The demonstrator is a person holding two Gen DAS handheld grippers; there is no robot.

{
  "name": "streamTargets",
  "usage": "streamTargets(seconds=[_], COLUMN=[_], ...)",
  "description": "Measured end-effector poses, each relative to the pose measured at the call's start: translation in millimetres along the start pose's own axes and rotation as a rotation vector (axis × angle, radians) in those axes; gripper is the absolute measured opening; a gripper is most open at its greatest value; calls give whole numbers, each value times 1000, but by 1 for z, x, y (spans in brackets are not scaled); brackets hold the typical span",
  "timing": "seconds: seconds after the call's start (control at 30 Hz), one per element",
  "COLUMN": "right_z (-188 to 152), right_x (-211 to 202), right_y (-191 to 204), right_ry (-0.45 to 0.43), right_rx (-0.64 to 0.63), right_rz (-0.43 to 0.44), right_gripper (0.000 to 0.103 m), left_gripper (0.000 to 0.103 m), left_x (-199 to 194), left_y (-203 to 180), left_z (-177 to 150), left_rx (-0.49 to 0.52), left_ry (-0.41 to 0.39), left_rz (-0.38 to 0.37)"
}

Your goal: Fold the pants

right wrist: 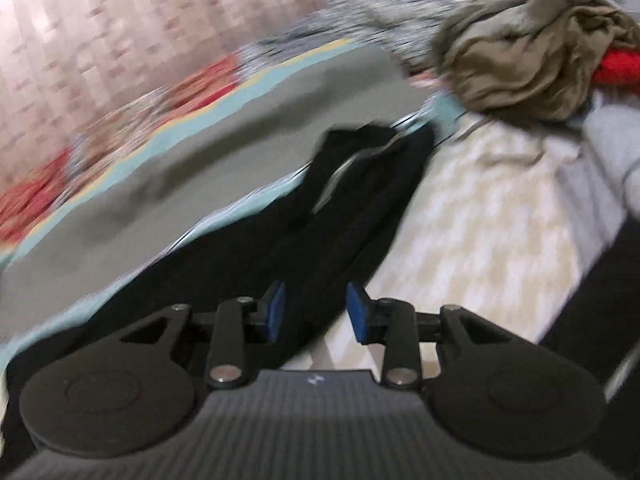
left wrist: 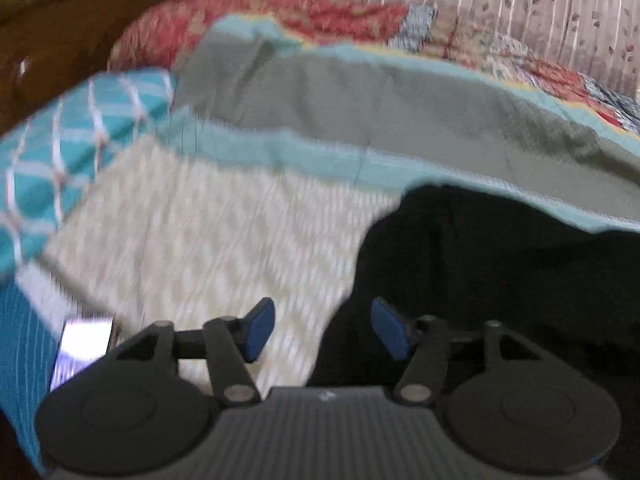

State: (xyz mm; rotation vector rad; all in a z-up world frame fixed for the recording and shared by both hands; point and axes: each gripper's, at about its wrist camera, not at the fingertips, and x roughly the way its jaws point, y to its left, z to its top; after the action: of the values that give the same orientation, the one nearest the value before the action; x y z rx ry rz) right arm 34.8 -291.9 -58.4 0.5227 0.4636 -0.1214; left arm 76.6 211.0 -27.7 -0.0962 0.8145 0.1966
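**Two open hand-held grippers over limp black pants**

Two hand-held grippers hover above the black pants point(right wrist: 352, 184), and neither holds anything. The pants lie stretched along the bed point(left wrist: 208, 232), partly on the cream patterned sheet and partly against the grey blanket point(left wrist: 420, 108) with its teal border.

The fabric looks soft and light — it should drape and sag as soon as it is lifted, and a single layer may slip out of a shallow pinch. Best hold, by my judgement, is at a thick edge: the waistband or a hem, though the blur hides which end is which.

The left hand-held gripper point(left wrist: 323, 330) has its blue pads point(left wrist: 262, 328) spread wide, straddling the pants' edge where black meets sheet; contact cannot be told. The right hand-held gripper point(right wrist: 316, 312) is likewise parted, poised over the near end of the pants — empty. An olive cloth heap point(right wrist: 532, 44) sits well apart.
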Motion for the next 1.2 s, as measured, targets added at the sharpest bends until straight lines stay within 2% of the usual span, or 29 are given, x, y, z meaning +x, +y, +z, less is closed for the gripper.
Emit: streamTargets(seconds=[0.07,0.13,0.17,0.2,0.27,0.33,0.37,0.4,0.5,0.57,0.63,0.73,0.83,0.87,0.9,0.97,1.0,1.1,1.2], right_z=[-26,-53,-65,-76,-93,-105,-109,-112,-109,-108,-107,-91,-74,-67,-58,-39,-28,5,39], right_x=[-16,-29,-34,-37,-37,-28,-21,-19,-25,-25,-27,-33,-44,-48,-49,-44,-40,-23,-1], right_y=[22,46,59,71,92,106,110,112,114,108,104,97,85,80,77,69,63,49,40], right_ry=[22,57,76,100,144,190,211,203,197,208,223,250,207,186,165,134,123,91,62], right_rx=[-77,-175,-214,-247,-298,-340,-368,-393,-388,-368,-346,-276,-196,-180,-164,-139,-126,-71,-26], right_rz=[52,107,138,173,204,149,94,69,45,54,69,121,167,167,156,116,87,17,-37], right_gripper=[38,38,38,37,37,36,34,34,34,36,36,37,38,38,38,38,39,40,43], left_gripper=[67,98,98,95,81,38,27,22,23,29,44,56,61,62,63,74,86,88,88], left_x=[-10,-12,-10,-7,-3,-5,-12,-21,-43,-44,-44,-68,-83,-81,-73,-53,-40,7,51], left_y=[14,26,31,33,31,19,14,12,12,19,25,34,39,34,26,6,-6,-48,-87], left_z=[-16,-30,-37,-43,-56,-63,-64,-63,-65,-74,-80,-71,-37,-24,-9,19,31,62,77], left_rx=[-38,-98,-136,-169,-209,-168,-124,-95,5,8,-1,-21,-22,-2,25,102,141,258,350], left_ry=[44,100,137,172,198,196,174,152,104,155,190,101,-43,-68,-91,-137,-151,-156,-151], left_rz=[-40,-100,-137,-168,-212,-174,-146,-148,-63,-83,-108,-124,-95,-78,-56,-40,-36,-43,-39])
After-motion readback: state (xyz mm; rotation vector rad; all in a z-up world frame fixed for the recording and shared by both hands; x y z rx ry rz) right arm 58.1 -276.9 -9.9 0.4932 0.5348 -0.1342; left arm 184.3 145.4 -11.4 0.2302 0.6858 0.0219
